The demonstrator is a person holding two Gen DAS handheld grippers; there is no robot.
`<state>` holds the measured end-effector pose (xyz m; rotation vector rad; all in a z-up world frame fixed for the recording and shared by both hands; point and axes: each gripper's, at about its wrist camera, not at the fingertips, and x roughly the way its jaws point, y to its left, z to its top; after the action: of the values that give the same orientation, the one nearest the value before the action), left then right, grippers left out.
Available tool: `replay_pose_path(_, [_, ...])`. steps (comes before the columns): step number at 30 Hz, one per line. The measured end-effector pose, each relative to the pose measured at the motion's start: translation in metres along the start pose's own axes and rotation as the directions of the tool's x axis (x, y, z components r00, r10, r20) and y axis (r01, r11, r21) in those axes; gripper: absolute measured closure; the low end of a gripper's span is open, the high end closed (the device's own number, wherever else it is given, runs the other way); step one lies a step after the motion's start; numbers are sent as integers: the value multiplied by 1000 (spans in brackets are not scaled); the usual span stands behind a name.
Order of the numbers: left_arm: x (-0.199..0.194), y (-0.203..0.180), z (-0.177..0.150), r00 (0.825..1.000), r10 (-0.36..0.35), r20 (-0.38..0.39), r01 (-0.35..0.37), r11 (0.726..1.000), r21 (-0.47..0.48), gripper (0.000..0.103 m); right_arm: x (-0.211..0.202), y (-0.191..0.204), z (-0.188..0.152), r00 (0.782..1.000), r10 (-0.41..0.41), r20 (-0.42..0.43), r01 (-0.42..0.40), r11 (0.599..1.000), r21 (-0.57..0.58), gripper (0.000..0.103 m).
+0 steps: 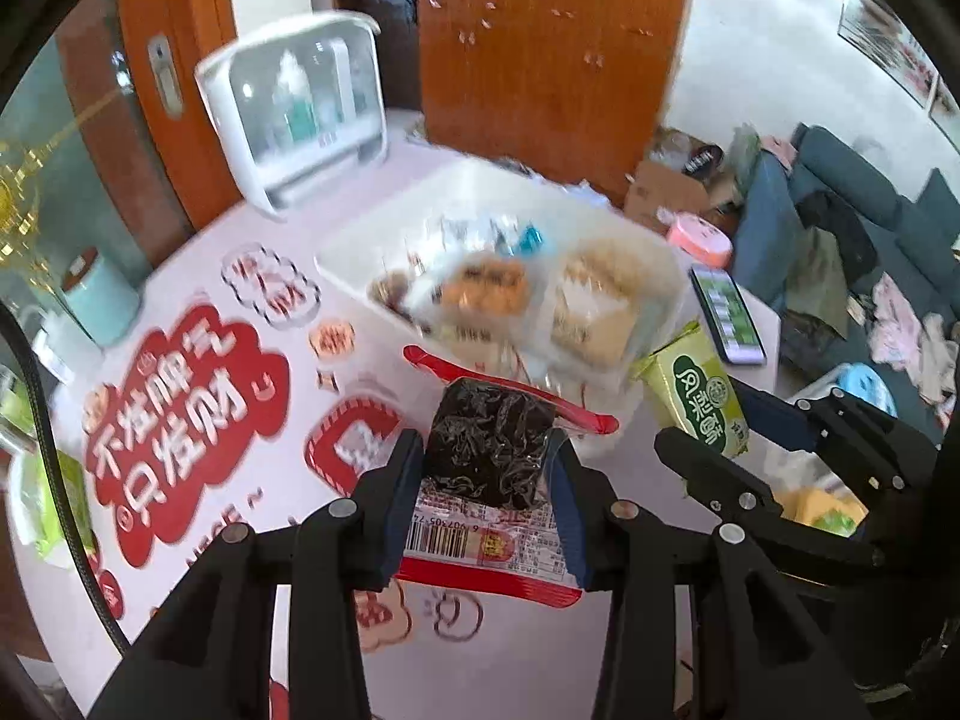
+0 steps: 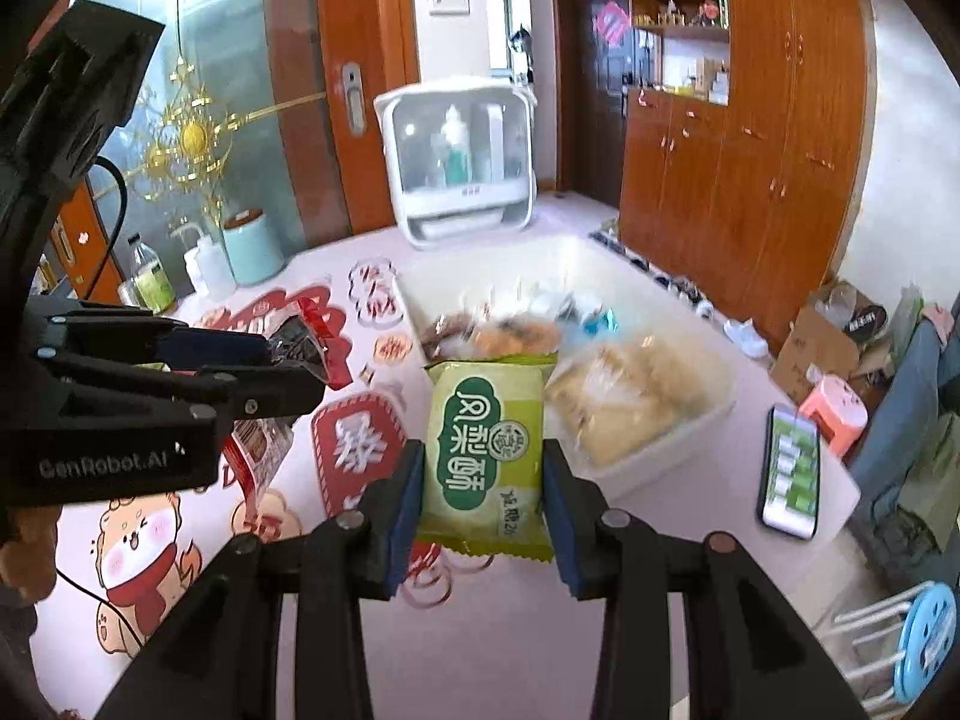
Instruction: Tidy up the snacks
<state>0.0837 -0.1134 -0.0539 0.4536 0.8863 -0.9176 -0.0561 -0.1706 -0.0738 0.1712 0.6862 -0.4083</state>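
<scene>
My left gripper is shut on a red-edged clear packet with a dark snack and holds it above the table, short of the white divided tray. My right gripper is shut on a green pineapple-cake packet, also held above the table in front of the tray. The green packet and the right gripper show at the right of the left wrist view. The left gripper with its red packet shows at the left of the right wrist view. The tray holds several blurred snack packets in its compartments.
A white plastic cabinet stands at the table's far side. A phone lies right of the tray near the table edge. A teal canister and bottles stand at the far left. A pink tablecloth with red stickers covers the table.
</scene>
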Motion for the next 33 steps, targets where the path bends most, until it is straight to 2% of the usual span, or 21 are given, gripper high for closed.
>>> replay_pose_path(5, [9,-15,32,998,55,30,-51,993,-110,63,13,-32,26,999,49,4,-48,998,-44,65])
replay_pose_path(12, [44,-25,67,989,143,22,-133,959,-249,63,49,-75,66,996,93,-6,-93,989,-117,65])
replay_pose_path(16, [58,-18,85,983,181,19,-164,926,-339,63,68,-87,93,993,119,-15,-120,980,-157,65])
replay_pose_path(22, [61,8,115,970,237,45,-190,865,-464,62,94,-89,151,977,210,-25,-211,962,-176,64])
replay_pose_path(23, [60,12,121,968,246,56,-190,857,-479,52,98,-89,156,976,217,-27,-219,960,-173,62])
replay_pose_path(24, [59,17,126,967,247,66,-184,852,-490,33,104,-89,166,973,229,-38,-232,957,-173,60])
replay_pose_path(25, [58,22,131,961,266,72,-195,840,-506,27,109,-89,172,973,225,-45,-230,958,-170,58])
replay_pose_path(26, [56,27,136,956,282,80,-203,832,-516,15,114,-91,180,973,225,-48,-230,960,-162,57])
replay_pose_path(27, [54,30,138,955,284,90,-197,830,-521,8,117,-93,186,970,236,-50,-241,959,-149,55])
replay_pose_path(30, [47,38,143,962,249,114,-147,822,-551,2,119,-100,196,967,251,-40,-254,960,-119,49])
replay_pose_path(33, [40,40,140,955,272,116,-158,802,-575,1,114,-100,196,966,257,-30,-259,957,-128,49])
